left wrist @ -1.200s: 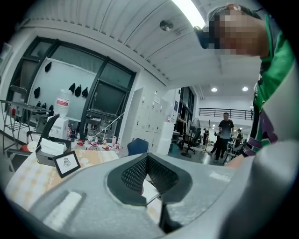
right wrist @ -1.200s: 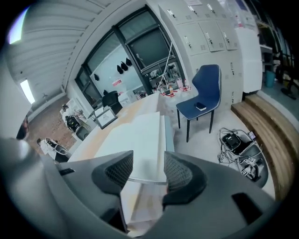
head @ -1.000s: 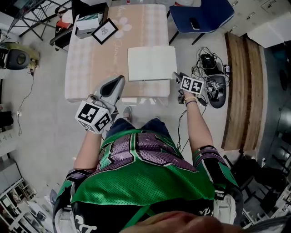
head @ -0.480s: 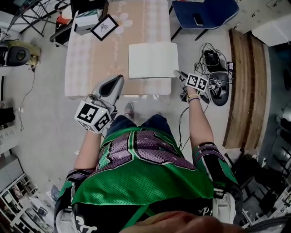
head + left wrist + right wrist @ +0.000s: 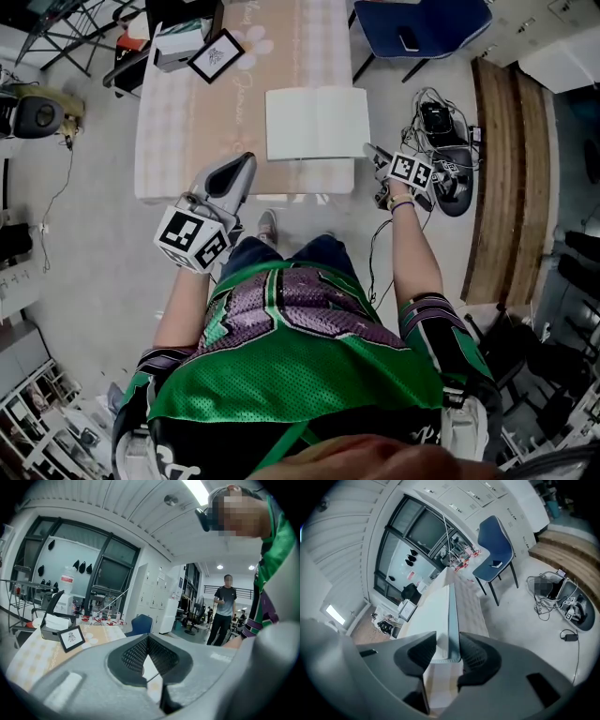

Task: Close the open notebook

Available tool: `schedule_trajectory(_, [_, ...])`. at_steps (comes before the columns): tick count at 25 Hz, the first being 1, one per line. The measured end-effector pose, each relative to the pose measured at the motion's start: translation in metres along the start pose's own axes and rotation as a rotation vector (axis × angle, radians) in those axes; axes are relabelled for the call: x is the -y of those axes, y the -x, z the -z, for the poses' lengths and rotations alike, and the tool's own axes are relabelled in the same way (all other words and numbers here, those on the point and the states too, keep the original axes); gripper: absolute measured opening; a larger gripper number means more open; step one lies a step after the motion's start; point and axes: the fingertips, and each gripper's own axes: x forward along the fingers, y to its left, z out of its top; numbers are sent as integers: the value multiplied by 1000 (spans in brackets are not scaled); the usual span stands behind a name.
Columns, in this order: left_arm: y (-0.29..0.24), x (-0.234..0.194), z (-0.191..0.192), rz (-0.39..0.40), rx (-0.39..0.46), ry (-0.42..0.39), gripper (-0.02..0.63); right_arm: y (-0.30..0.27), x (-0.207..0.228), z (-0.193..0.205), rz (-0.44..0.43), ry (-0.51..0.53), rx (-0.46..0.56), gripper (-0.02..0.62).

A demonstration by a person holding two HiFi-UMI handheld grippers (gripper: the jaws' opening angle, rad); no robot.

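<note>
The open notebook lies flat with white pages up on the tan checked tablecloth. My right gripper is at the notebook's near right corner. In the right gripper view the notebook's right edge stands between the jaws of that gripper. Those jaws are closing, with a gap still showing beside the left pad. My left gripper hovers at the table's near edge, left of the notebook. Its fingertips meet, with nothing between them.
A framed picture and a tissue box stand at the table's far left. A blue chair is at the far right. Cables and gear lie on the floor beside a wooden platform. A person stands farther off.
My right gripper has rolled a little while staying at the notebook's near right corner. The left gripper has kept still.
</note>
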Motion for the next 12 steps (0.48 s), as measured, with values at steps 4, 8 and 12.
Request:
schedule_trajectory(4, [5,-2,0,2,10,2,14,11,-12,-8,-18,30,21,117])
schedule_trajectory(8, [10,-2,-1,7,22,4,14,21,-25,-15,-26,62,37,74])
schedule_trajectory(12, [18,-3,-6,16,40,3,14,30,-39,-19,-30,82,61,53])
